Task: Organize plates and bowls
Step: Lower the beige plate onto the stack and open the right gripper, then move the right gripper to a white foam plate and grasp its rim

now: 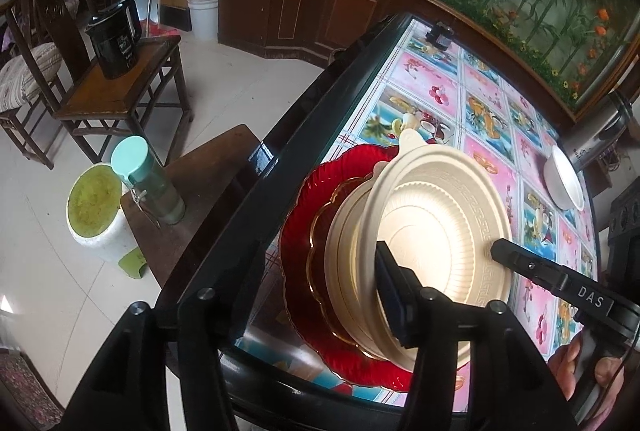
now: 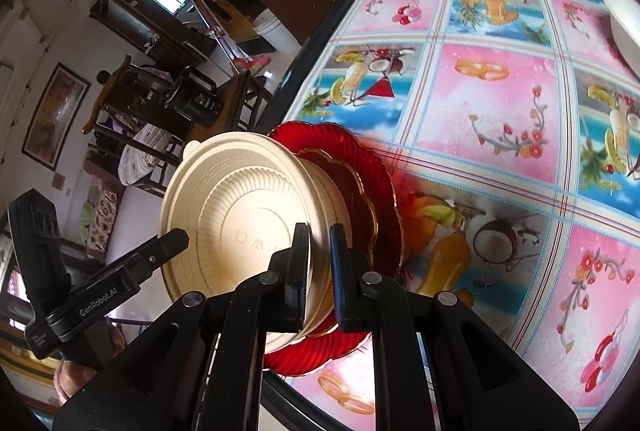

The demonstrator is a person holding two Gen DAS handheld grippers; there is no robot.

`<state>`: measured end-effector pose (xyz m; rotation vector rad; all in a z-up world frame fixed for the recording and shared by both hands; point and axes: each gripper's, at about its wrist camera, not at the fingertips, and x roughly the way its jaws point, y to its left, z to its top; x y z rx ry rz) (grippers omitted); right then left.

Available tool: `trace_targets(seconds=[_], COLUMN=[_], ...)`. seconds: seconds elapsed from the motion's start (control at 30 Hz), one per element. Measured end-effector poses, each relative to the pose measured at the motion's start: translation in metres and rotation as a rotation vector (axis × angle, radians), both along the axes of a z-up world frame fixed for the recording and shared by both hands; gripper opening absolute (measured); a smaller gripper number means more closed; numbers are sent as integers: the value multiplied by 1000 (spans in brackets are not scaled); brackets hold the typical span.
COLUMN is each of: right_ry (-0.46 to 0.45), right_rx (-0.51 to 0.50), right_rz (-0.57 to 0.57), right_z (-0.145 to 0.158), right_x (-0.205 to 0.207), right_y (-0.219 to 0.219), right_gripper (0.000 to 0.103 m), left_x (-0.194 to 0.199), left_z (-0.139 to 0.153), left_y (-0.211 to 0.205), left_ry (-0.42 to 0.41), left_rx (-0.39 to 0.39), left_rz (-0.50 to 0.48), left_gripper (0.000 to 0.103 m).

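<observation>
A stack stands at the table's near corner: a large red plate [image 1: 304, 271] [image 2: 384, 191], a smaller red gold-rimmed plate [image 1: 320, 255] [image 2: 356, 191] on it, then cream bowls. The top cream bowl [image 1: 440, 227] [image 2: 248, 207] sits in the bowl under it. My left gripper [image 1: 372, 283] has one finger inside the top bowl and the other outside its rim; it looks shut on the rim. My right gripper [image 2: 320, 263] is shut on the opposite rim of the top bowl. Its black finger also shows in the left wrist view [image 1: 520, 259].
A white bowl [image 1: 564, 179] [image 2: 624, 19] lies farther along the table with the fruit-patterned cloth [image 2: 480, 91]. A steel flask [image 1: 600, 135] stands beside it. A small dark object [image 1: 440, 33] sits at the far table edge. Off the table are a stool with a green bottle [image 1: 148, 183], a kettle [image 1: 114, 39] and chairs.
</observation>
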<state>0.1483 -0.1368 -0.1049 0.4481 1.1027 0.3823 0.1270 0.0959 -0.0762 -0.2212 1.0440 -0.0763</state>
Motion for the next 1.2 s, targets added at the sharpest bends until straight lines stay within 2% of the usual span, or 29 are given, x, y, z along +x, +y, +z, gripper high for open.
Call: trace_targets(seconds=[0.1, 0.23, 0.43, 0.6, 0.67, 0.77, 0.83, 0.9, 1.0, 1.07, 1.2], right_ry=[10, 31, 44, 4, -25, -51, -66, -68, -69, -62, -69], right_rx=[-8, 40, 53, 111, 123, 103, 81, 69, 36, 13, 6], right_rz=[-17, -21, 12, 40, 21, -56, -124, -186, -294, -363, -483], right_z=[-2, -2, -1, 7, 12, 17, 20, 21, 22, 24, 31], right_x=[2, 3, 2, -2, -6, -13, -20, -27, -41, -49, -63], right_y=[-2, -7, -3, -11, -24, -58, -89, -119, -170, -203, -269], right_gripper=[10, 10, 11, 12, 12, 12, 12, 12, 11, 11, 11], left_x=[-1, -4, -12, -18, -24, -31, -34, -34, -28, -18, 5], left_z=[3, 8, 24, 40, 48, 60, 66, 70, 68, 62, 54], left_y=[-2, 5, 23, 13, 1, -31, -58, -84, -131, -164, -216], left_ry=[-10, -33, -100, -168, -201, -242, -259, -263, -223, -154, -57], left_rx=[20, 46, 69, 28, 11, -2, -7, -21, -33, -70, -149], left_rz=[-20, -5, 88, 104, 82, -2, -71, -129, -232, -291, -331], left_gripper=[61, 67, 67, 68, 68, 70, 78, 79, 79, 79, 79])
